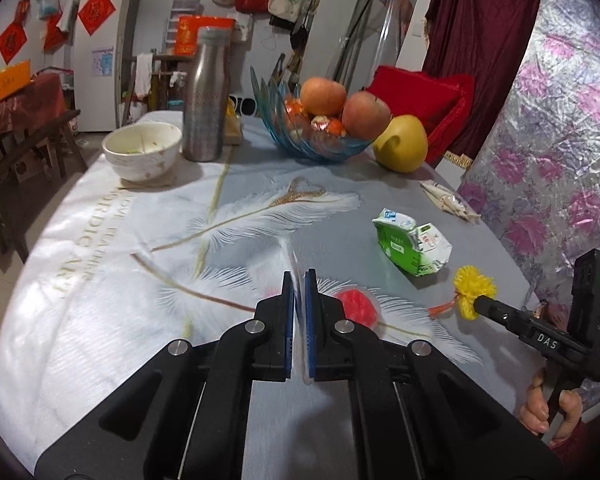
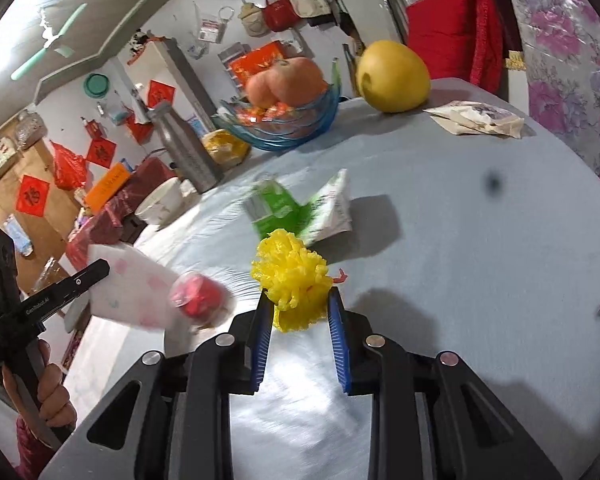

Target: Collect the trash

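1. A yellow foam fruit net (image 2: 290,280), frilly and bunched, sits between the right tongs' blue pads, just above the surface.
2. A crumpled green-and-white carton (image 1: 412,242) lies flattened, right of centre.
3. A red round wrapper (image 1: 358,306) (blurred) lies near, left of the net.
4. A white crumpled packet (image 1: 450,200) lies far right, by the surface edge.

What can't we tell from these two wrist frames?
- Left hand-held gripper, left wrist view: whatever thin white thing sits between the nearly shut fingers is motion-blurred.
- White sheet, right wrist view: blurred, so unidentifiable.
- Red object, left wrist view: partly behind the gripper finger; blurred in the right wrist view.
- Green-and-white wrapper, right wrist view: print smeared, lower edge behind the yellow pompom.
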A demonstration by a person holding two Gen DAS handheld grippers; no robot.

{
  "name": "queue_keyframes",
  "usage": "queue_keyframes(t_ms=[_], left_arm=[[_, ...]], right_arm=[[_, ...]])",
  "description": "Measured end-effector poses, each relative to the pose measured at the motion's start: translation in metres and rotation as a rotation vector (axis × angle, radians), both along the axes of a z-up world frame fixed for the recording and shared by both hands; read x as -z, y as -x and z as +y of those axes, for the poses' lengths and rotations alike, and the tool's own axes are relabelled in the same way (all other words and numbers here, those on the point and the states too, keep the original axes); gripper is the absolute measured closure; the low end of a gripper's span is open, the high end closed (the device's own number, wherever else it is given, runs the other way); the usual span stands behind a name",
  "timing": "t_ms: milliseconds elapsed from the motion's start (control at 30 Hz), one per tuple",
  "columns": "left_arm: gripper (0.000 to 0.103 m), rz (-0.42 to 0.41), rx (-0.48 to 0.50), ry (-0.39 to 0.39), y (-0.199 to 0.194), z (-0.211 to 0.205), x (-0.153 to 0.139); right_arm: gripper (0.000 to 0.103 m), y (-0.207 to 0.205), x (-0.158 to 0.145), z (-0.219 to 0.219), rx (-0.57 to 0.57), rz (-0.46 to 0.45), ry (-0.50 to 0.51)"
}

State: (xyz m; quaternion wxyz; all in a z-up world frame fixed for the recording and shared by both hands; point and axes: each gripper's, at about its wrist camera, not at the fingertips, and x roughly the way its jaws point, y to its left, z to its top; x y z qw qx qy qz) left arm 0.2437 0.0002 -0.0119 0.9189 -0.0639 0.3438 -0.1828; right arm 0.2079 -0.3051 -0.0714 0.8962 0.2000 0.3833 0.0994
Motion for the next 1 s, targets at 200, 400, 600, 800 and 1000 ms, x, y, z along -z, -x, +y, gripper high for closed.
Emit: queue_keyframes(t_ms=[200,400,600,800,1000], left_arm=[[0.097,-0.026,-0.015,0.014,0.026,0.012,-0.013],[0.097,-0.018,-0.021,0.009,0.042,0.017,-0.008],[0.071,0.028,-0.004,-0.021,0.041,0.007,0.009],[0.026,-0.019,0.052,-0.168,0.048,-0.033,0.024],[0.028,0.145,0.057,-0.246,0.013,-0.057,0.064]], right_arm=[[0.076,0.019,-0.018,0.018,-0.040,-0.049,-0.007],[0.076,0.034,-0.026,0.025,-0.060,-0.071,-0.006],[0.076,0.035,-0.026,0.029,-0.073,-0.064,-0.008],[0.076,0.031,-0.025,0.025,-0.064,-0.058,-0.015],[0.075,0.027,-0.019,0.029,-0.085,-0.041,-0.020]])
